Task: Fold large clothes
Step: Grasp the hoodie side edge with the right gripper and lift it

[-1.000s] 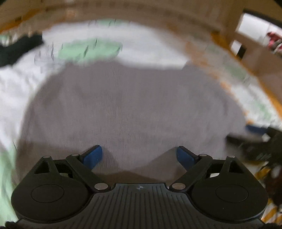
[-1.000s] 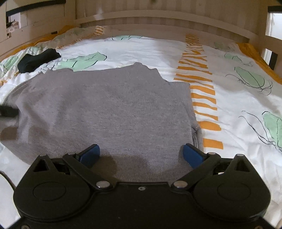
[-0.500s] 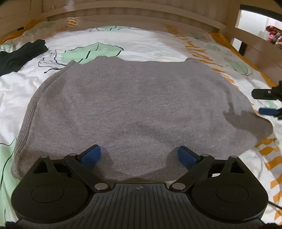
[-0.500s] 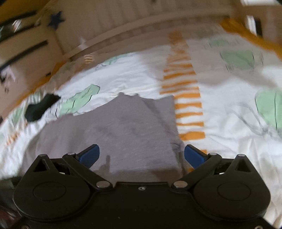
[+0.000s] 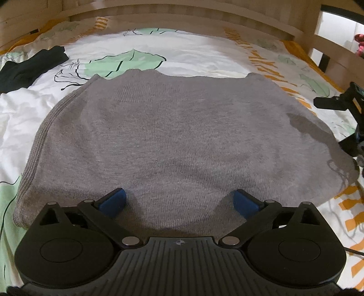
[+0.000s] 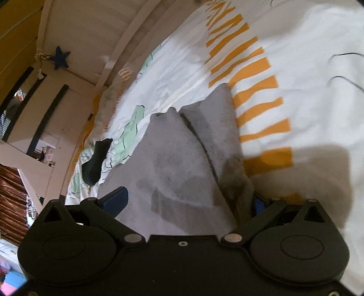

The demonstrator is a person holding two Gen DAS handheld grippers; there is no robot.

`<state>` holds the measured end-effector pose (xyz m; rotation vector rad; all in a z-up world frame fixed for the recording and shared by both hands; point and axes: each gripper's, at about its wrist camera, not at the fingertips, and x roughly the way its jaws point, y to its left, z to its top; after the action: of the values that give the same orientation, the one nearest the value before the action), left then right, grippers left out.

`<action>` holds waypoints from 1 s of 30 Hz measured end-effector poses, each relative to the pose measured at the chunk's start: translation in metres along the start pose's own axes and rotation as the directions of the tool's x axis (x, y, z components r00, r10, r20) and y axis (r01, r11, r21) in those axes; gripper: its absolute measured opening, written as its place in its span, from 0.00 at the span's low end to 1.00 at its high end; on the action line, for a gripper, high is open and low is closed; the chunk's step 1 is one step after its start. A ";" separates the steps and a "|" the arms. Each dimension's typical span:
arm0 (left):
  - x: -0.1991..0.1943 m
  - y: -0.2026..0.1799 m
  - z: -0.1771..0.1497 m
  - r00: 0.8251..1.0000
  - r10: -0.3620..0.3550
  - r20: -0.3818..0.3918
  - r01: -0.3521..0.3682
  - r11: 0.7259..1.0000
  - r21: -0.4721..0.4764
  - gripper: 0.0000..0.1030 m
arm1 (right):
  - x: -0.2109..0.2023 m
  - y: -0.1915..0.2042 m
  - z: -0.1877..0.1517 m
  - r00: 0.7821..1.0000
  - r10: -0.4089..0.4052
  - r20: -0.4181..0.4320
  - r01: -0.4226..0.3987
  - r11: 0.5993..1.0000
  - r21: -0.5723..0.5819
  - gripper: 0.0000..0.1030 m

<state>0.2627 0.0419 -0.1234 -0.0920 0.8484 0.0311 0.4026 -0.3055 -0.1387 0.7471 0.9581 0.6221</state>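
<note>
A grey knit sweater (image 5: 177,136) lies folded and flat on the bed. My left gripper (image 5: 179,200) is open and empty, hovering over the sweater's near edge with both blue pads apart. My right gripper (image 6: 186,200) is open and rolled sideways at the sweater's right end (image 6: 188,159); a fold of grey fabric lies between its jaws and covers most of the right pad. The right gripper also shows at the right edge of the left wrist view (image 5: 350,113).
The bed has a white cover (image 5: 204,57) with green leaves and orange stripes (image 6: 257,91). A black garment (image 5: 29,66) lies at the far left, also in the right wrist view (image 6: 96,159). A wooden bed frame (image 5: 182,13) runs along the back and right.
My right gripper has rolled sideways and dropped to the sweater's right end, with fabric now between its jaws. My left gripper has steadied over the near edge and stays open.
</note>
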 end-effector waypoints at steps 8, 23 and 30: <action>0.002 -0.004 0.002 0.999 0.028 -0.016 -0.028 1.000 0.006 1.00 | 0.002 0.007 -0.003 1.000 -0.012 0.016 0.013 0.998 -0.060 1.00; -0.002 0.001 0.010 0.998 0.013 -0.069 -0.014 1.000 -0.018 0.98 | 0.015 0.017 0.001 0.999 0.013 -0.047 -0.016 0.997 -0.072 0.80; -0.038 0.019 0.027 0.992 -0.122 -0.022 0.116 0.974 -0.197 0.69 | 0.020 0.009 -0.001 0.998 -0.020 -0.059 0.018 0.999 -0.043 0.47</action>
<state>0.2566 0.0642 -0.0784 -0.3288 0.8711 0.0000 0.4090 -0.2846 -0.1418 0.6844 1.0028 0.6492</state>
